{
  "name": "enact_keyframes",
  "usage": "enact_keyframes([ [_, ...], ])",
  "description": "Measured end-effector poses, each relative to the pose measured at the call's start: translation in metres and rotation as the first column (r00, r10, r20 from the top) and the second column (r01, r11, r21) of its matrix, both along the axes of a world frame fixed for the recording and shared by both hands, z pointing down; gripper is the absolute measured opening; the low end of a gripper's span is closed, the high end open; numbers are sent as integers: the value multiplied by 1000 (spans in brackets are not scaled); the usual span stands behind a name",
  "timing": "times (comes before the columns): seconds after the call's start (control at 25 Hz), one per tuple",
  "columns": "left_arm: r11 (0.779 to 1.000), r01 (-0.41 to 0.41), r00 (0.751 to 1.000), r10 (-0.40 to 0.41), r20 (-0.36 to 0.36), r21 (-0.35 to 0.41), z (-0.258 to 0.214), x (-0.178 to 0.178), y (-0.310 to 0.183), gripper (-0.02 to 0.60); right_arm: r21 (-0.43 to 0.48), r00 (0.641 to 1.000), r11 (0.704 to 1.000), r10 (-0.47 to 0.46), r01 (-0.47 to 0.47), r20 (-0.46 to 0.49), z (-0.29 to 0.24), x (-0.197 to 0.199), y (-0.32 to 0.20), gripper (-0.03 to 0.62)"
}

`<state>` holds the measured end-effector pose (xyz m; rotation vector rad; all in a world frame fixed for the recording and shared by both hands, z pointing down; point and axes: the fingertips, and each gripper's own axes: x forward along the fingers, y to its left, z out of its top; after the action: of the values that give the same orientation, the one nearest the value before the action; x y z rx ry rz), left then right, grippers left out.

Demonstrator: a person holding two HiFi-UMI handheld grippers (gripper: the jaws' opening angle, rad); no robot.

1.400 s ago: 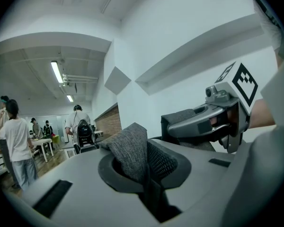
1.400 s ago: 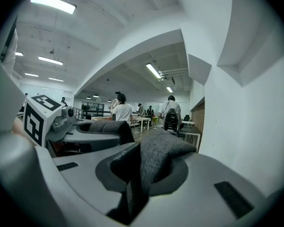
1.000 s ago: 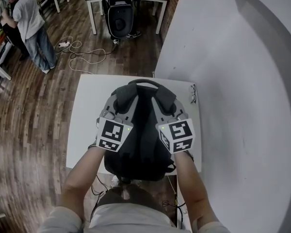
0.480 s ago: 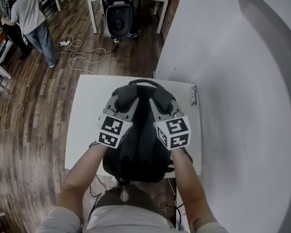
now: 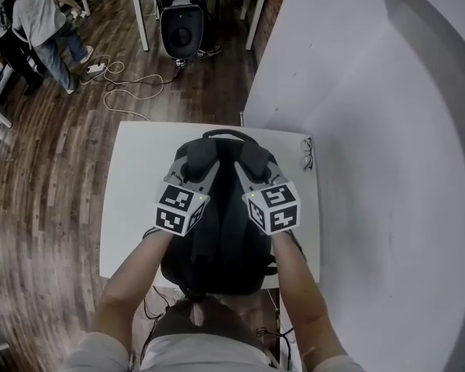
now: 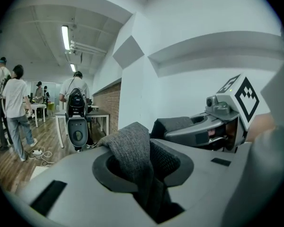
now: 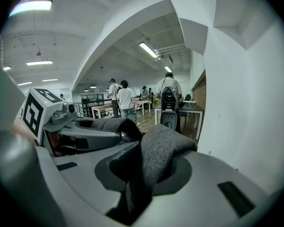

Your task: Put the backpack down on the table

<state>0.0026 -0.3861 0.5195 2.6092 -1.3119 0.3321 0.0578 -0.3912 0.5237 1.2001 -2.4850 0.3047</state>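
Note:
In the head view a black backpack [image 5: 217, 235] stands on the white table [image 5: 132, 200], its lower end over the near edge. My left gripper [image 5: 191, 167] has the backpack's left grey shoulder strap [image 6: 132, 148] between its jaws; they are opening, and the strap still fills the gap. My right gripper [image 5: 253, 166] is shut on the right shoulder strap [image 7: 162, 150]. The two grippers sit side by side at the top of the pack, just below its carry handle [image 5: 222, 135]. Each gripper view shows the other gripper: the right gripper [image 6: 213, 126] and the left gripper [image 7: 80, 131].
A pair of glasses [image 5: 308, 152] lies at the table's far right corner. A white wall [image 5: 372, 130] runs along the right side. Beyond the table are wooden floor, loose cables [image 5: 132, 84], a black machine [image 5: 178, 22] under another table, and people [image 5: 39, 22] standing at the far left.
Both grippers have sunk with the backpack, which now sits lower on the table. The people at the far left have shifted a little.

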Motion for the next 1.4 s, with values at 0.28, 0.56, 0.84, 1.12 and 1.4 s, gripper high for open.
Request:
enact_keyframes([
  [0.28,998,-1,1000,0,-15,-63,16,4,-13,118,-72,1000,997,-3,4,6,24,8,-7,81],
  [0.56,996,25,1000,-26,-1,-83,25,8,-19,156,-103,1000,995,9,-9,7,34,21,-9,124],
  [0.84,996,44,999,-43,10,-81,27,5,-17,222,-110,1000,994,13,-15,-18,42,23,-5,146],
  [1.12,996,57,998,-54,39,-63,30,-3,-6,250,-142,999,990,10,-17,-52,51,29,9,185],
  [1.4,995,54,996,-47,80,-89,51,-2,14,296,-165,996,986,22,-36,-85,65,37,33,216],
])
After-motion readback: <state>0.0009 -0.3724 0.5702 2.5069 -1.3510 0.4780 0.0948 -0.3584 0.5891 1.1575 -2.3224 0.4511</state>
